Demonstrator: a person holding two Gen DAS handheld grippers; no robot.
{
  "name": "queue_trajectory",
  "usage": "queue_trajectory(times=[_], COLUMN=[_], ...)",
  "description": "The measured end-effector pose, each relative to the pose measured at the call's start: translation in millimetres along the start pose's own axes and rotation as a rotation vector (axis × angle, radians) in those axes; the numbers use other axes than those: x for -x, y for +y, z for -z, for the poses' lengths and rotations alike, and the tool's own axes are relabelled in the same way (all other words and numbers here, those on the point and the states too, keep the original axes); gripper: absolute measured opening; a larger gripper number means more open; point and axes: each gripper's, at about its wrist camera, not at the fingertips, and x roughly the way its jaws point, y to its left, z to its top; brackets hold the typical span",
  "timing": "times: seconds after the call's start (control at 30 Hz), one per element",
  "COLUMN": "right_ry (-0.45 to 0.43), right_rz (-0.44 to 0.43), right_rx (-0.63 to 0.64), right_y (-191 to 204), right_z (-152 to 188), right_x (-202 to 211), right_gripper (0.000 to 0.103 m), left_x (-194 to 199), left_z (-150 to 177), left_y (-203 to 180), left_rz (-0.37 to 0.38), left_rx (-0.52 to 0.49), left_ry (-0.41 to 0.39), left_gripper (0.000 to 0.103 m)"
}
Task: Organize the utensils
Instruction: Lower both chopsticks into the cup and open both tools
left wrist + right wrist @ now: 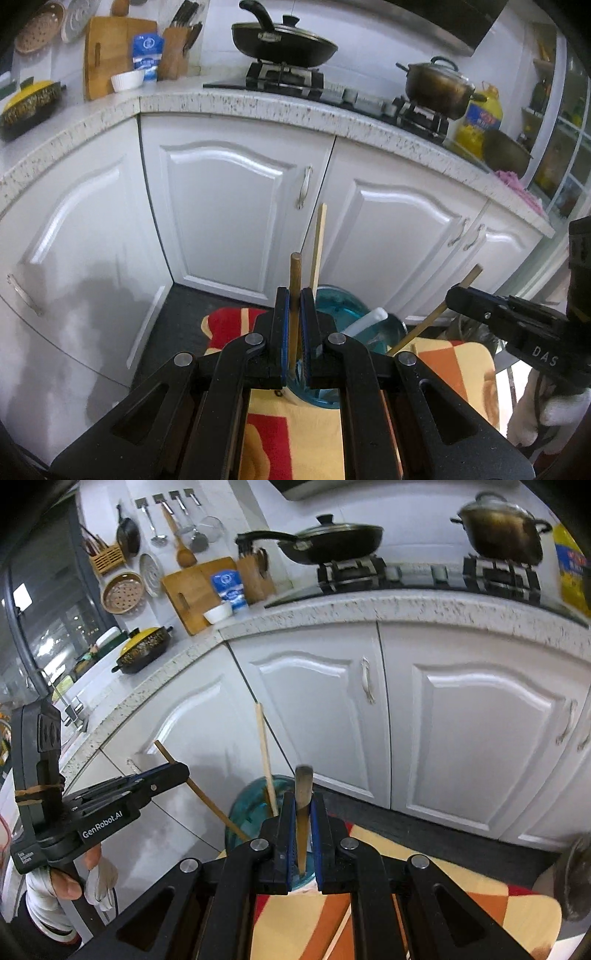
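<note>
Both pairs of fingers are clamping wooden sticks: our left gripper (295,295) is pinching a dark round-ended chopstick (294,280) upright between its blue pads, and our right gripper (303,801) is gripping a brown stick (303,786) the same way. Just beyond each set of fingertips we are seeing a blue glass jar (251,812), with a pale chopstick (318,243) already leaning inside it, on the patterned table (469,369).
</note>
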Motion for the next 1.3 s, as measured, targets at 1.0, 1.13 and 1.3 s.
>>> queue_trajectory(times=[1.0,1.13,1.3], right_ry=[0.018,0.016,0.008], right_rz=[0.030,0.043,0.065], right_rx=[-0.030,-0.028,-0.025], right_y=[-9.2,-6.6,-3.4], right_z=[40.6,48.3,57.3], right_x=[32.3,37.0,45.6], right_gripper=[0.034,0.034,0.035], left_x=[33.0,39.5,43.2], left_z=[23.1,31.6,42.6], left_y=[-17.6,-23.6,-29.2], left_rz=[-0.020,-0.025,-0.014], left_rx=[-0.008,-0.022,-0.018], left_ry=[-0.036,-0.049,-0.047], left_gripper=[0.045,0.045,0.045])
